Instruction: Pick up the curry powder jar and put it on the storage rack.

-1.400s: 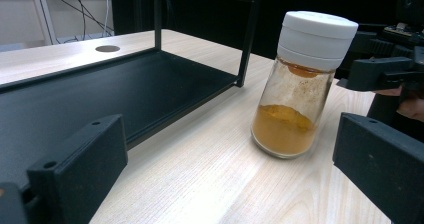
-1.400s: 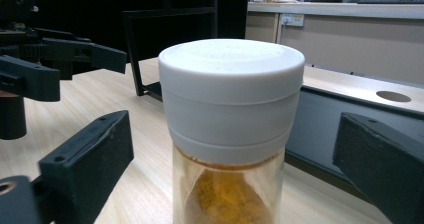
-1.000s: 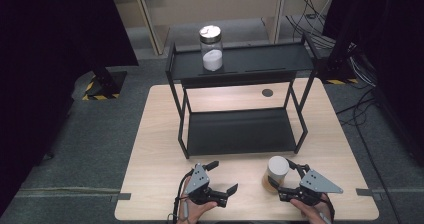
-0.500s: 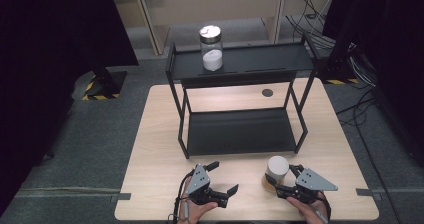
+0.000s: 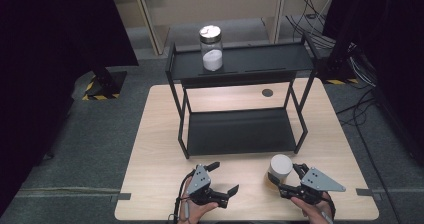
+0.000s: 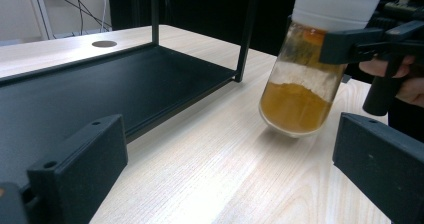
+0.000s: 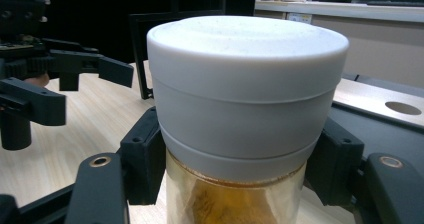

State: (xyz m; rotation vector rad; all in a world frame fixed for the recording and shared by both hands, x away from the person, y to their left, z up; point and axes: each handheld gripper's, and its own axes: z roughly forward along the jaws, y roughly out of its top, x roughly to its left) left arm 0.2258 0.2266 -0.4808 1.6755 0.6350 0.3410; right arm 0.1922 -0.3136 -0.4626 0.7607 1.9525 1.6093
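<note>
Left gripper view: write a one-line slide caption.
Right tool clamps white-lidded jar of orange powder beside black shelf.

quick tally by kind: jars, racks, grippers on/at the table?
Jars: 2, the white-lidded jar of orange powder clamped in the right gripper, and the metal-lidded jar of white powder on the rack's top shelf
Racks: 1, the black two-shelf rack
Grippers: 2, the right one plus the open left gripper
Total: 5

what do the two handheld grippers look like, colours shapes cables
Both the left gripper and the right gripper are black, each with two blocky black jaws and a grey three-cornered plate on top. A thin dark cable trails from the left one. No sleeves are visible.
</note>
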